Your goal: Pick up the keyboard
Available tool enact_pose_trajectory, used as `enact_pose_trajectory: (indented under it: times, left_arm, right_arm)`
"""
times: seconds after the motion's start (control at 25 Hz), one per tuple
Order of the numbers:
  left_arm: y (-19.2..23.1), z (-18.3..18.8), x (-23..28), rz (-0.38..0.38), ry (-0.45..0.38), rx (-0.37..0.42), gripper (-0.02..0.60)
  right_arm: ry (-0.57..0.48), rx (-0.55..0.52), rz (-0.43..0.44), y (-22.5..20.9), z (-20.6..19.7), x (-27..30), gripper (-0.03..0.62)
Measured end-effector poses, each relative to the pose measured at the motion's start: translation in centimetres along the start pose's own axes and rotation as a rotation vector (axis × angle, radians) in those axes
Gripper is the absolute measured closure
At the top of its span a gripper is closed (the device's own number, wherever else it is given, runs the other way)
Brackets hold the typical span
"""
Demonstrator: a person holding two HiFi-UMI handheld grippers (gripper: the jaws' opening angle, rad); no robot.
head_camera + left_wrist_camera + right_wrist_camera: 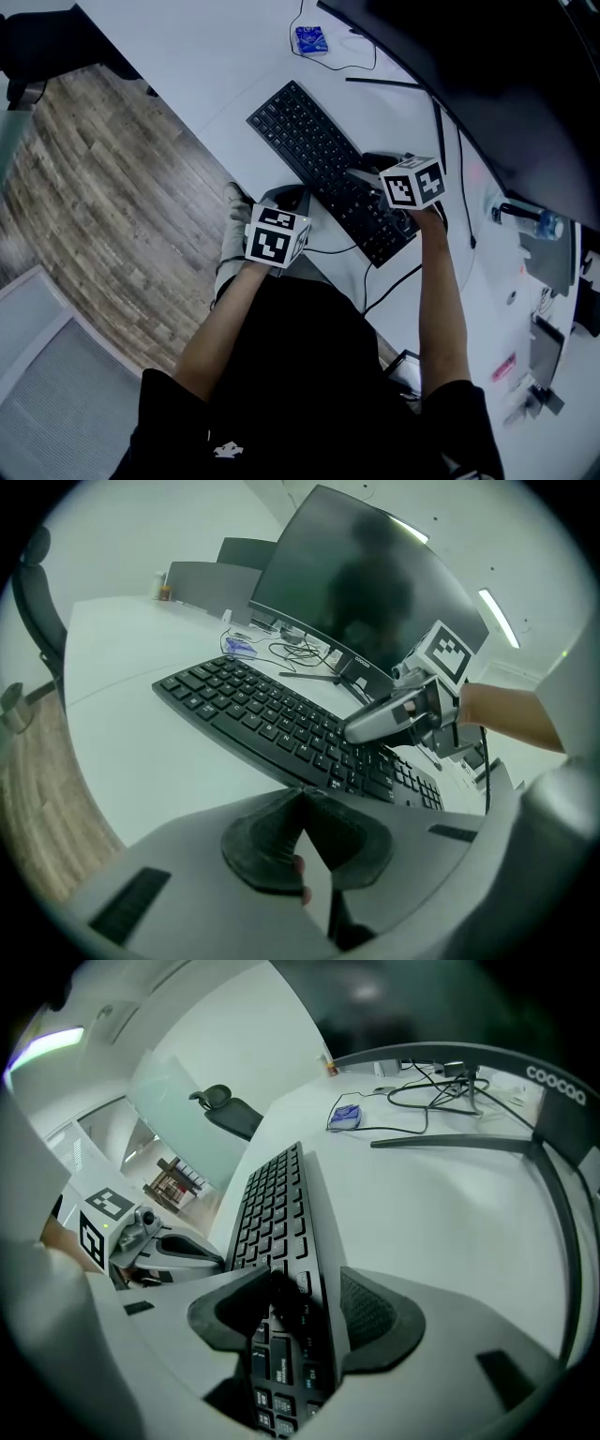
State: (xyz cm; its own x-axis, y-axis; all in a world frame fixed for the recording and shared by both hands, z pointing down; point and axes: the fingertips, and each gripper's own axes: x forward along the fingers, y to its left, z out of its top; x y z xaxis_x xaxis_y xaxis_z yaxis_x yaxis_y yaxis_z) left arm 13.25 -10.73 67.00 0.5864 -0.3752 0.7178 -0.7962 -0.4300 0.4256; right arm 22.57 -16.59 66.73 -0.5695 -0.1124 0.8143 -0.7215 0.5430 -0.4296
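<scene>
1. The head view looks steeply down from above the person onto the counter [206,66]. It takes in the whole keyboard [323,164], both forearms, and the wooden floor [103,206] at the left.
2. The left gripper view rides low, just behind the left gripper [302,803]. It faces across the counter, over the keyboard's near long edge, toward the monitor [366,602].
3. The right gripper view sits very close over the right gripper [305,1307]. It looks down the keyboard's length from one end.
4. All three views share the keyboard and the counter, and each gripper view shows the other gripper.
</scene>
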Motion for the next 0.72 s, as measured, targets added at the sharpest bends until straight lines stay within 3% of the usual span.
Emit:
enact_pose_trajectory:
  times: [0.24,0.72]
  left_arm:
    - [0.03,-0.14,0.22,0.007,0.011,0.006,0.583]
    - [0.01,-0.12,0.2,0.014,0.013,0.01,0.583]
  right_arm:
    - [0.024,0.028,0.069,-0.09,-0.09,0.38,0.384]
    - [0.053,0.014,0.098,0.34,0.03,0.42,0.408]
